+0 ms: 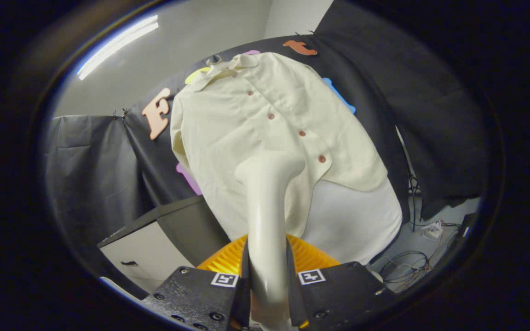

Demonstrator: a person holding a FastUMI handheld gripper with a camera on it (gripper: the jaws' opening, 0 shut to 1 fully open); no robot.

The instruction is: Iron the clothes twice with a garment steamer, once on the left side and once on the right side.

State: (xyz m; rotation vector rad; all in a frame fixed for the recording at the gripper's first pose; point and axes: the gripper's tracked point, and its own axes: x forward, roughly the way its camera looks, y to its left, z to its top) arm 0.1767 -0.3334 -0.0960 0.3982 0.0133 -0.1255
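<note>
A cream button-up shirt (256,133) hangs on the booth's black wall, collar up, with brown buttons down its front. My gripper (267,276) is shut on the handle of a cream garment steamer (267,216), both fingers pressing its sides. The steamer rises straight ahead from between the fingers, and its head rests against the shirt's lower front, just beside the button line. Below the shirt's hem hangs a white panel (357,220). An orange ribbed part (228,259) sits just behind the fingers, partly hidden by the steamer.
A dark-topped cabinet (154,239) with pale fronts stands under the shirt, off to one side. Loose cables (407,264) and a power strip lie on the floor on the other side. Black cloth walls enclose the booth.
</note>
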